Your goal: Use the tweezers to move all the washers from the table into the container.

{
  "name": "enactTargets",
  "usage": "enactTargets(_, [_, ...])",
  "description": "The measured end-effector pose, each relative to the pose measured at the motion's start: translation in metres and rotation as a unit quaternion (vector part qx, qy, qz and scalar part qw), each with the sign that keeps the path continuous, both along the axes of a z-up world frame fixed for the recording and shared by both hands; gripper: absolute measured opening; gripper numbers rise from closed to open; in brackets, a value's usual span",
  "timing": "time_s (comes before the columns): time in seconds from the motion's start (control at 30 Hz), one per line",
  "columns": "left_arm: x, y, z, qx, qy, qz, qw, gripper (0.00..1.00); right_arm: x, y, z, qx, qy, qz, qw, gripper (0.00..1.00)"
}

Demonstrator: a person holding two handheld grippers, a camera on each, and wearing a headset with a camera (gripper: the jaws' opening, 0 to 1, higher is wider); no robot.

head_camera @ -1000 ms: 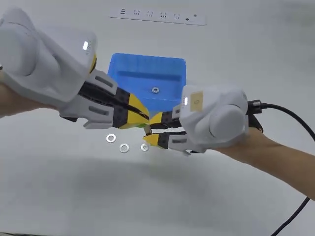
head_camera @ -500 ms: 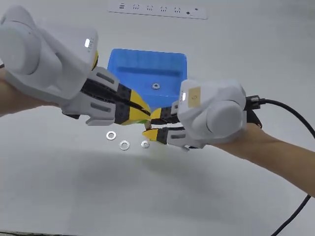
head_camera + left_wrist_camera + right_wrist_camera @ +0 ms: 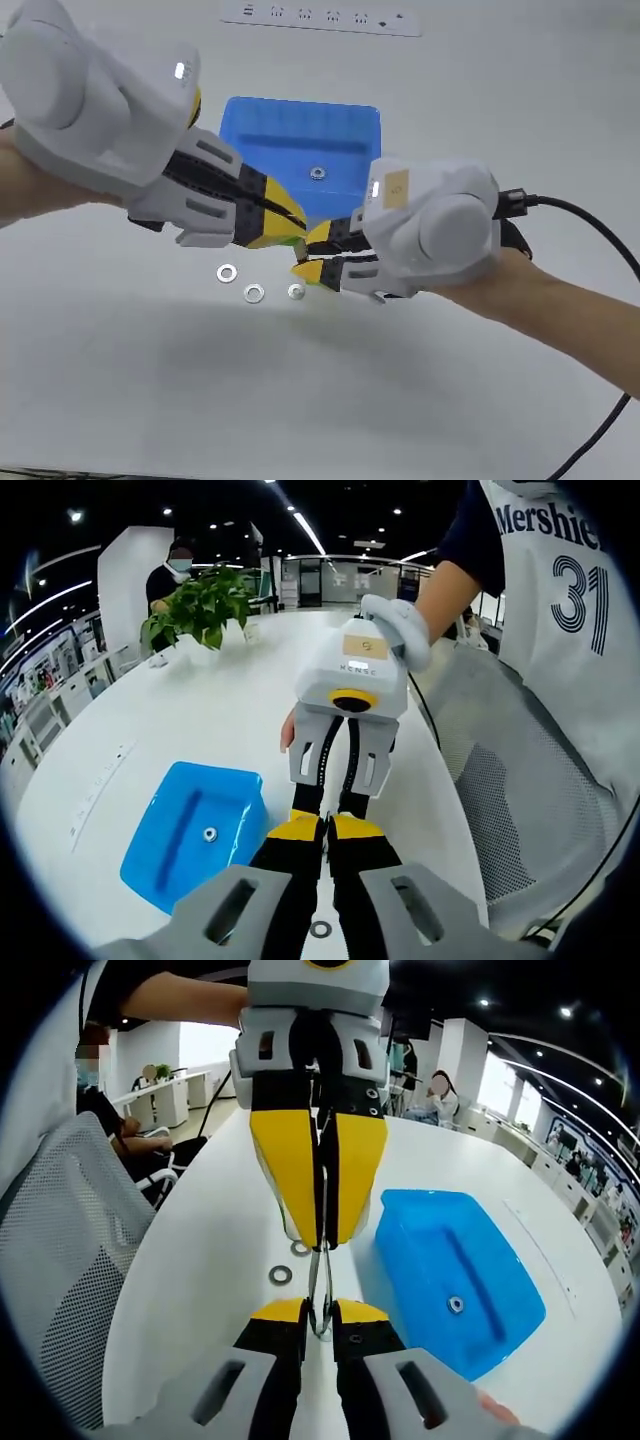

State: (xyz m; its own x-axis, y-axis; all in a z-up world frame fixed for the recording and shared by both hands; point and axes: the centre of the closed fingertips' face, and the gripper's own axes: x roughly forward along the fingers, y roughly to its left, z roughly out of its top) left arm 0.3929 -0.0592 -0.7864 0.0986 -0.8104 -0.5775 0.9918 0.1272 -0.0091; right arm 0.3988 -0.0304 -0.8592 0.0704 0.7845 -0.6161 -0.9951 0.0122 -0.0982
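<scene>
Three washers (image 3: 254, 293) wait while left gripper (image 3: 320, 1230) and right gripper (image 3: 320, 1315) both clamp the tweezers (image 3: 321, 1280); a mistimed release could drop the tool

White bench (image 3: 420, 400) spreading wide here, smooth and plain on top, and in the left gripper view it rounds off at its far end. A white power strip (image 3: 320, 18) lies along the far edge. Up at that rounded end stands a leafy green potted plant (image 3: 200, 605), with a person in dark clothes (image 3: 165, 585) just behind it. Off the bench's side edge, a grey mesh chair (image 3: 510, 790). Overhead it's a dark ceiling with long bright light strips (image 3: 310, 530). In the right gripper view there's a white column (image 3: 462, 1055) and white desks (image 3: 165, 1095) with people seated nearby, an open office, brightly lit.
</scene>
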Motion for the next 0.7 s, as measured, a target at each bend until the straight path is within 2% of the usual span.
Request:
enactTargets(0.13, [0.002, 0.001, -0.001, 0.001, 0.002, -0.001, 1.0, 0.06, 0.0, 0.0, 0.0, -0.003, 0.002, -0.002, 1.0, 0.11])
enactTargets(0.33, [-0.004, 0.001, 0.001, 0.005, 0.006, -0.006, 1.0, 0.06, -0.006, -0.001, 0.002, -0.004, 0.003, 0.005, 1.0, 0.11])
enactTargets(0.53, [-0.011, 0.002, 0.013, 0.005, -0.001, -0.013, 0.9999, 0.06, -0.012, 0.0, 0.014, 0.005, -0.007, 0.011, 0.9999, 0.11])
enactTargets(0.7, [-0.015, 0.003, 0.026, 0.004, -0.013, -0.019, 0.9997, 0.06, -0.015, 0.001, 0.03, 0.016, -0.016, 0.014, 0.9996, 0.11])
